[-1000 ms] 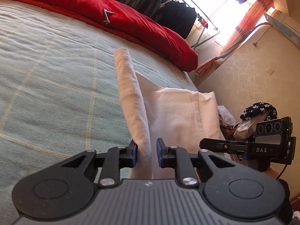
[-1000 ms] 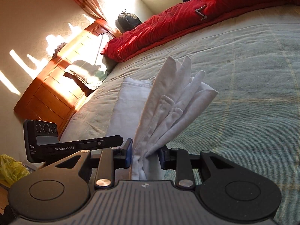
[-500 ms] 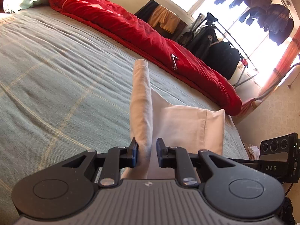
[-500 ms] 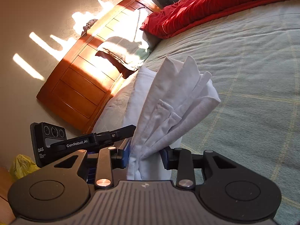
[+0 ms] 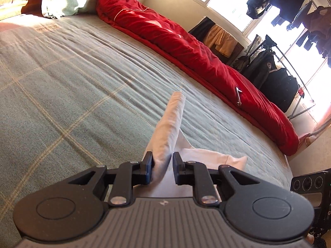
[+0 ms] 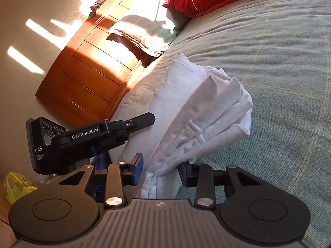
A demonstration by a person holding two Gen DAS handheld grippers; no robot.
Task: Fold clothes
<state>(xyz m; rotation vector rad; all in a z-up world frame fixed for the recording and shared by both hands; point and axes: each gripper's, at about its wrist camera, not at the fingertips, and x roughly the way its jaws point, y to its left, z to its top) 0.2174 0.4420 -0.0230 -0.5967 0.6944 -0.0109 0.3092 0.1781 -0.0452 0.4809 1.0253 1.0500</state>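
L tongs (image 5: 162, 165) pinch white garment (image 5: 171, 124) edge; cloth's long axis runs fwd from them. R tongs (image 6: 160, 165) opening, bunched fold loose between jaws, garment near bed (image 6: 279, 62) edge.

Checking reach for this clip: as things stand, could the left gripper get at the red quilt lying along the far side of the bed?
Probably not right now. The left gripper is shut on the white folded garment, and a wide stretch of green checked bedspread lies between it and the red quilt. Nothing else blocks the way.
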